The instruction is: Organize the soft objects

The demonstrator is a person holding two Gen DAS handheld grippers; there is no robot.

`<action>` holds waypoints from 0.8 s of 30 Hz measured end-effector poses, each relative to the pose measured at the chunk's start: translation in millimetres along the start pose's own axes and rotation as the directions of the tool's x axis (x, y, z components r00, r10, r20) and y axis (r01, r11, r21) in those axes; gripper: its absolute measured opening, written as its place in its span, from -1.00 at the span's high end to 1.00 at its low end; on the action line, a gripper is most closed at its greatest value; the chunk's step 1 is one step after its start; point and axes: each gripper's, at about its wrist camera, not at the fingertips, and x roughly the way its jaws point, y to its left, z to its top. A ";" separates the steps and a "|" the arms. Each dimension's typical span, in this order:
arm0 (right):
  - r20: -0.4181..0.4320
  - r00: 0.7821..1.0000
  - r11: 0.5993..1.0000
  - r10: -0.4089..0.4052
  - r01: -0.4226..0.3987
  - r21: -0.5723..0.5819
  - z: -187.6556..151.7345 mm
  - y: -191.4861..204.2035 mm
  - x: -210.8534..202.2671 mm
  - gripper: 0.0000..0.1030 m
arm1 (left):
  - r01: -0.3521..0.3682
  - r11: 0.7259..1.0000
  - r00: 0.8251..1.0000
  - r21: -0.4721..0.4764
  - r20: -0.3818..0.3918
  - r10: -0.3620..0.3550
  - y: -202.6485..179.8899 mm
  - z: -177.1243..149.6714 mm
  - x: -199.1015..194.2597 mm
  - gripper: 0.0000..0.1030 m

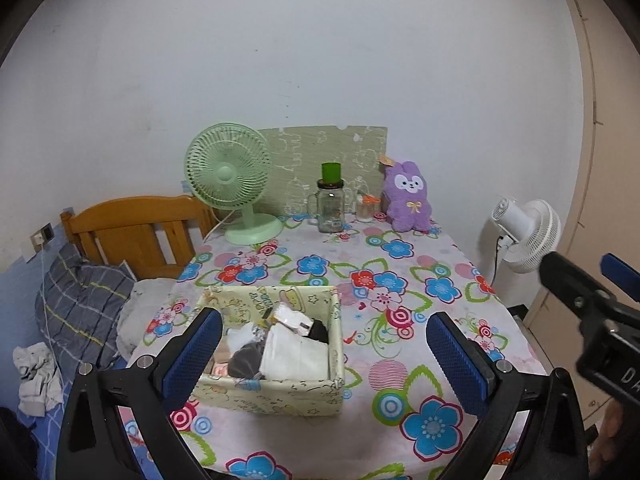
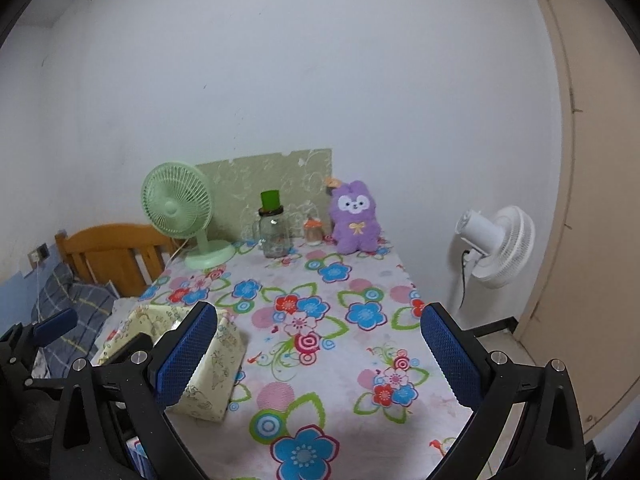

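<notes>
Two ribbed blue-padded grippers gape over a floral-clothed table.

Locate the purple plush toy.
In both wrist views, the purple plush toy sits at the table's far right corner, against the wall, right of the small orange-lidded jar.

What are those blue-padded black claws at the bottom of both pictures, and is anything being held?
They are two hand-held grippers, one in each of a person's hands, each with a camera looking along its fingers. One picture is from the left gripper, the other from the right gripper. Both stand open and hold nothing. On the flowered tablecloth sits a fabric box holding soft items. At the far end stand a green fan, a glass jar and a purple plush toy. A white fan stands beside the table.
</notes>
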 end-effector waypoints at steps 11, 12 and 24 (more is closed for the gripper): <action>0.008 1.000 1.000 -0.008 0.008 -0.005 -3.5 -1.1 -11.8 -1.00 | 0.003 1.000 1.000 -0.005 0.030 -0.002 5.9 -2.7 -15.6 -0.99; 0.006 1.000 1.000 -0.008 0.008 -0.004 -3.7 -1.0 -12.0 -1.00 | 0.008 1.000 0.999 -0.006 0.032 -0.007 6.3 -2.8 -16.2 -0.99; -0.001 1.000 1.000 -0.005 0.005 -0.016 -4.3 3.4 -10.2 -1.00 | 0.008 0.999 0.998 -0.041 0.059 -0.005 14.8 -1.9 -20.5 -0.99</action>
